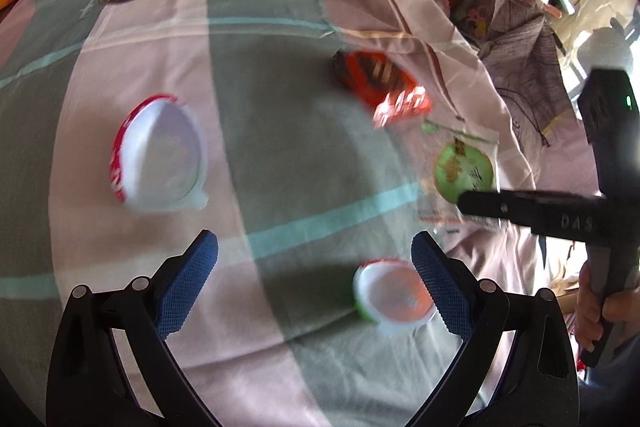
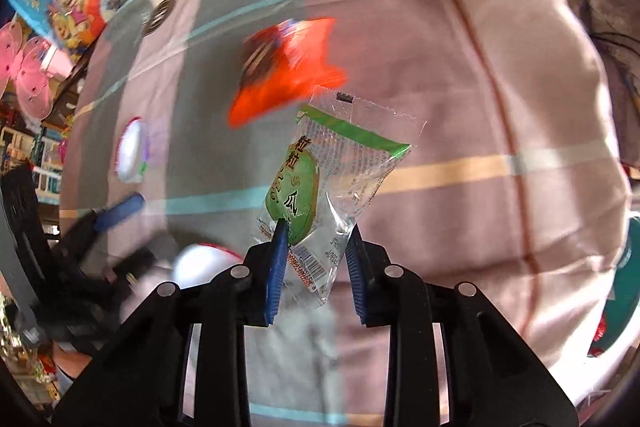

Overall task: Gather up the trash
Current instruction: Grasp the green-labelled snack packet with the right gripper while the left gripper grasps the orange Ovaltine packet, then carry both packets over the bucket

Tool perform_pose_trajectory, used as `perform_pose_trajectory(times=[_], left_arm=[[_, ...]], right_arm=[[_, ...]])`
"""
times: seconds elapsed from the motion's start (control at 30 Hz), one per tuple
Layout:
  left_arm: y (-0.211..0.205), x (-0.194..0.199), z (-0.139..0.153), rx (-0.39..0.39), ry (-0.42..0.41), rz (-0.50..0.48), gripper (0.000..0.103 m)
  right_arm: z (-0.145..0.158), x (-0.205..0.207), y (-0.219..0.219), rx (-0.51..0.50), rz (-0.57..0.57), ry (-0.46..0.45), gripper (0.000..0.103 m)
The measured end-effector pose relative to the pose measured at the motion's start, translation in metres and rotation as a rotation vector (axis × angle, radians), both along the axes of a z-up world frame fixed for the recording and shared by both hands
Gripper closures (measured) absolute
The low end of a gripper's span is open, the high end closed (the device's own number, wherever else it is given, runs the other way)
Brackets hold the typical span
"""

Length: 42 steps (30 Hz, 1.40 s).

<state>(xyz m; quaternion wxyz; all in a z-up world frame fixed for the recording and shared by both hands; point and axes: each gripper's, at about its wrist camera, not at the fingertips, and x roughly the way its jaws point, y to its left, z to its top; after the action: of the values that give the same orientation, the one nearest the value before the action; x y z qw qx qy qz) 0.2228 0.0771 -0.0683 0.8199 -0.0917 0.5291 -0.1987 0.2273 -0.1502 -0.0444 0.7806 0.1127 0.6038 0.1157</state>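
**Right gripper on green wrapper, left one free**

Right gripper (image 2: pixel 316 263) has its jaws narrowed around a clear green snack wrapper (image 2: pixel 320 183), seemingly gripping its lower edge, wrapper standing up off the striped cloth (image 2: pixel 480 107). Left gripper (image 1: pixel 316 283) jaws wide apart, holding nothing; small white cup (image 1: pixel 394 295) just beside its right finger. Bigger white cup (image 1: pixel 160 155) and orange wrapper (image 1: pixel 380 83) lie apart; frames blurry.

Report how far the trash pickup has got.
Done: no bin shows, so nothing reads as collected. In hand: the right gripper has the clear green-print wrapper between its pads, which look partly closed; a firm grip is not certain. The left gripper is open above the striped cloth. Left: the orange wrapper, the large white cup and the small white cup.
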Motion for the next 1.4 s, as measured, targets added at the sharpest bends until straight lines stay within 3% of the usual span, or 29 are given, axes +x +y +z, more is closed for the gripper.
perform_pose_trajectory(times=[0.23,0.5,0.6,0.63,0.7,0.73,0.83,0.87,0.9,1.1,1.4], left_arm=[[-0.048,0.038,0.009,0.013,-0.012,-0.042,0.006],[-0.096,0.09,0.002,0.07,0.007,-0.014,0.006],[-0.106,0.107,-0.007,0.081,0.033,0.019,0.006],[-0.107,0.111,-0.008,0.084,0.034,0.027,0.006],[-0.109,0.116,-0.013,0.091,0.036,0.044,0.007],[-0.11,0.116,-0.014,0.094,0.036,0.043,0.009],[-0.116,0.113,-0.015,0.153,0.008,0.031,0.043],[-0.118,0.112,-0.015,0.156,0.014,0.021,0.059],[-0.119,0.111,-0.014,0.154,0.015,0.017,0.064],[-0.129,0.093,0.004,0.215,-0.035,-0.005,0.068],[-0.151,0.053,0.039,0.21,-0.098,-0.069,0.068]], right_arm=[[-0.007,0.005,-0.066,0.0,-0.117,-0.05,0.076],[-0.004,0.024,-0.107,-0.018,-0.172,-0.093,0.076],[-0.008,0.025,-0.115,-0.032,-0.181,-0.05,0.076],[-0.009,0.025,-0.117,-0.059,-0.198,0.025,0.076],[-0.012,0.023,-0.119,-0.045,-0.198,0.031,0.076],[-0.014,0.022,-0.121,-0.038,-0.199,0.034,0.076],[-0.019,0.019,-0.125,-0.022,-0.202,0.047,0.076],[-0.02,0.018,-0.126,-0.022,-0.199,0.052,0.076],[-0.02,0.017,-0.127,-0.017,-0.2,0.051,0.076],[-0.009,0.006,-0.131,0.012,-0.201,0.018,0.076],[0.018,-0.024,-0.155,0.037,-0.236,-0.043,0.076]])
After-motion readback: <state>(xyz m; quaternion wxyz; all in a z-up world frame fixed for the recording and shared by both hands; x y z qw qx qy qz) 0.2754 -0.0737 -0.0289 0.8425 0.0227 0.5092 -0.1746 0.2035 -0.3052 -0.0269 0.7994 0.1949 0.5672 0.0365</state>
